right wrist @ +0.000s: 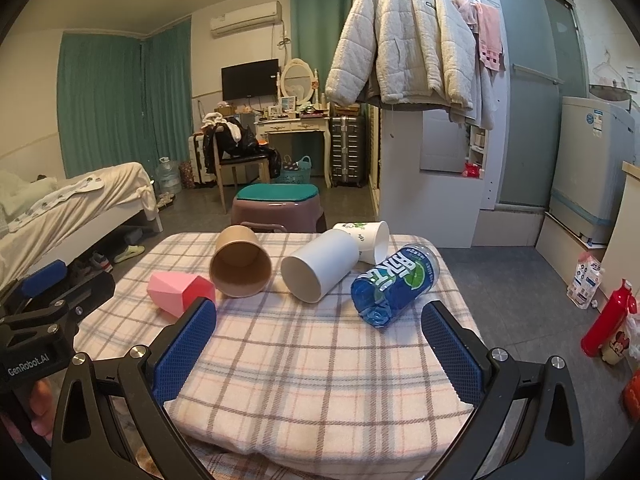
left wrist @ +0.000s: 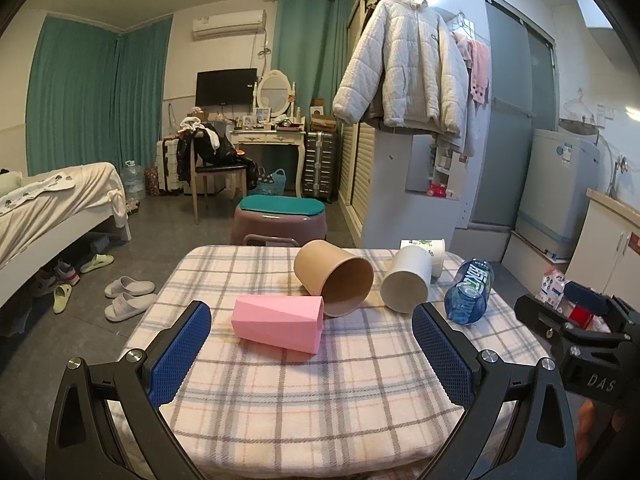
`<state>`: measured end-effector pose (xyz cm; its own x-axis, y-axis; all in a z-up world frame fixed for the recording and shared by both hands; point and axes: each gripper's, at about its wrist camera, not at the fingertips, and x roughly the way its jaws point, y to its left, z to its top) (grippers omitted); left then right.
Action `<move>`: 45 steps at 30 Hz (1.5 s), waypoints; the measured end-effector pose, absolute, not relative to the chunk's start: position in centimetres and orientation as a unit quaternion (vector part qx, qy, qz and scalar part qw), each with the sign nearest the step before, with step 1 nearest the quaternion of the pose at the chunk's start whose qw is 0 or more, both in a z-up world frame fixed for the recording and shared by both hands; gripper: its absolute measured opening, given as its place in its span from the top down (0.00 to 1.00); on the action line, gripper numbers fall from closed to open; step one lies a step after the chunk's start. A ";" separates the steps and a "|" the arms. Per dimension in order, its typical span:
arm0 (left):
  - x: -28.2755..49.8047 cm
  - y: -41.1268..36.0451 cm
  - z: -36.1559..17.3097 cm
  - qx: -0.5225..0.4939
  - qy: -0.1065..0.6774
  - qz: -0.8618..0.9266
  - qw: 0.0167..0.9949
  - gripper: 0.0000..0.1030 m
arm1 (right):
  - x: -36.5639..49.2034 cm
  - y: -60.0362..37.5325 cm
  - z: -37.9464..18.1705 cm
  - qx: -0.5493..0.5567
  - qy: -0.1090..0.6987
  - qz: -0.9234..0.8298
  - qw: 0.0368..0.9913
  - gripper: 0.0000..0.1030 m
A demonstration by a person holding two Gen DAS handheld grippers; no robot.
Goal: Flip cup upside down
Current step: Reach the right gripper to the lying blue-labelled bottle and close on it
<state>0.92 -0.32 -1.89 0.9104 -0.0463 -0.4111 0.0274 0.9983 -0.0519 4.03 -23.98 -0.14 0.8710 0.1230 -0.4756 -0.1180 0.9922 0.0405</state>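
A small table covered with a pink, grey and white plaid cloth [left wrist: 304, 384] carries 5 containers, all lying on their sides. Nearest the left side lies a faceted pink plastic cup [left wrist: 279, 325], its mouth turned toward the right. Just behind it, touching or nearly touching, lies a brown paper cup [left wrist: 334, 277] with its open mouth facing the cameras. To the right of that lies a plain white cylindrical cup [left wrist: 407, 285], mouth also toward the cameras, and behind it a white paper cup with a green printed pattern [right wrist: 366, 240], the 2 in contact or very close. Furthest right lies a blue plastic drink bottle with white lettering [right wrist: 394, 283], just beside the white cup. The left gripper [left wrist: 311, 354] hovers over the near part of the cloth with its blue-padded jaws spread wide and nothing between them; the pink cup lies just ahead of it. The right gripper [right wrist: 319, 354] is likewise spread wide and holds nothing, with the bottle just ahead of its right finger. Beyond the far edge stands a mauve stool with a teal cushion [left wrist: 280, 218]. On the floor at right stands a red bottle [right wrist: 608, 322].
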 end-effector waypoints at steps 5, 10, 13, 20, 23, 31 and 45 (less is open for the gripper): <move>3.6 -0.1 -2.0 -0.024 0.226 -0.024 0.974 0.00 | 5.9 -26.0 -0.1 0.021 0.265 0.018 0.964 0.00; 6.5 0.2 -2.6 -0.027 0.238 -0.027 0.971 0.00 | 9.4 -27.8 0.0 0.041 0.290 -0.025 0.956 0.00; 7.9 0.2 -2.8 -0.028 0.244 -0.028 0.969 0.00 | 12.1 -28.6 0.0 0.049 0.308 -0.055 0.949 0.00; 11.3 0.4 -3.2 -0.020 0.250 -0.032 0.967 0.00 | 19.1 -30.5 -1.7 0.092 0.371 -0.096 0.919 0.00; 12.8 0.4 -3.6 -0.019 0.261 -0.031 0.965 0.00 | 20.9 -31.0 -3.4 0.105 0.402 -0.104 0.904 0.00; 14.9 1.1 -5.1 -0.029 0.280 -0.039 0.959 0.00 | 22.9 -30.4 -7.4 0.124 0.449 -0.098 0.880 0.06; 14.3 1.2 -4.6 -0.032 0.283 -0.039 0.958 0.00 | 20.7 -29.6 -8.4 0.138 0.464 -0.043 0.874 0.27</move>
<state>14.33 1.24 -4.63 0.8372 -0.0923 -0.5390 0.0560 0.9949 -0.0834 20.69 -29.57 -8.37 0.5652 0.0522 -0.8233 0.2034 0.9584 0.2004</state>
